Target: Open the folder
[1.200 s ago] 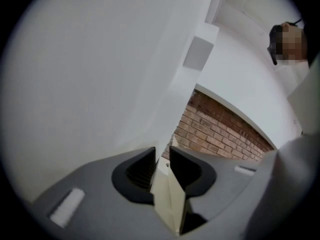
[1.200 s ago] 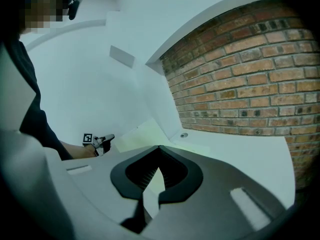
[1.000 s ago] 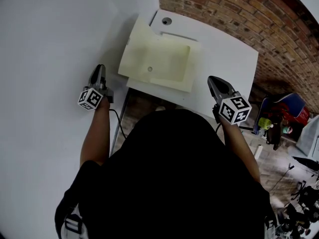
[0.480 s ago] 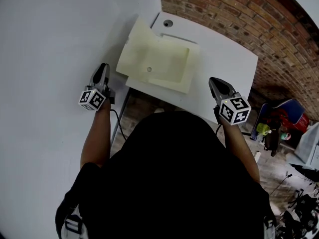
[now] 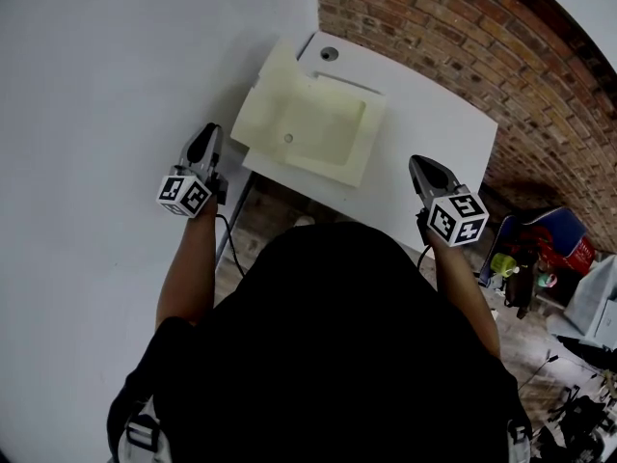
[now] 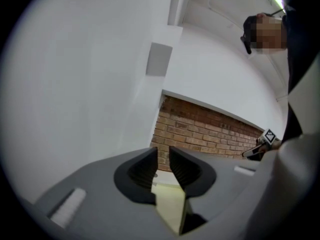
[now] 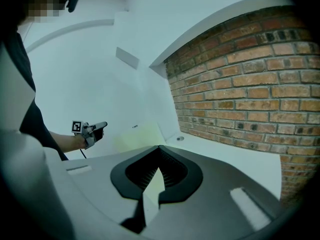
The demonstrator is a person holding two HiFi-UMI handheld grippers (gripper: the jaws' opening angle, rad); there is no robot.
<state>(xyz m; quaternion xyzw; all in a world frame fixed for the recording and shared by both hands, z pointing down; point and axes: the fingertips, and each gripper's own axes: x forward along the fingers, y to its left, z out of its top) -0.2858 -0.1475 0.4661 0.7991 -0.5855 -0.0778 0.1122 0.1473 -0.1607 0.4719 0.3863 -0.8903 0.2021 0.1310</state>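
Leftmost, a smooth white wall (image 5: 96, 85) fills the field. Beside it the left gripper (image 5: 206, 139), grey moulded plastic with ribbed inner pads, is held off the table's edge. Its jaws stand a little apart with nothing between them. A marker cube (image 5: 185, 193) printed with black-and-white squares sits at its rear, and a thin dark cable (image 5: 231, 237) hangs below it.

Next, at the centre, one folder (image 5: 318, 128) lies on the near-left part of a white table (image 5: 429, 133) with a rounded corner. The folder is pale yellow, matte and roughly rectangular. Its left flap tilts up toward the white wall, and the rest lies flat. One small round stud (image 5: 287, 138) shows on the flat part. Whether any sheets lie inside cannot be told. One round hole (image 5: 330, 54) is set in the tabletop just beyond the folder. The left gripper's tips are near the folder's left edge but apart from it.

Further right, the right gripper (image 5: 417, 164), of the same grey plastic, hovers over the table's near-right edge, well apart from the folder. Its jaw tips are pressed together on nothing. It carries the second marker cube (image 5: 456, 218).

Rightmost, a rough red brick wall (image 5: 463, 37) runs behind the table, with blue and red clutter (image 5: 549, 239) on the floor below. The person's black top (image 5: 337, 355) fills the foreground.
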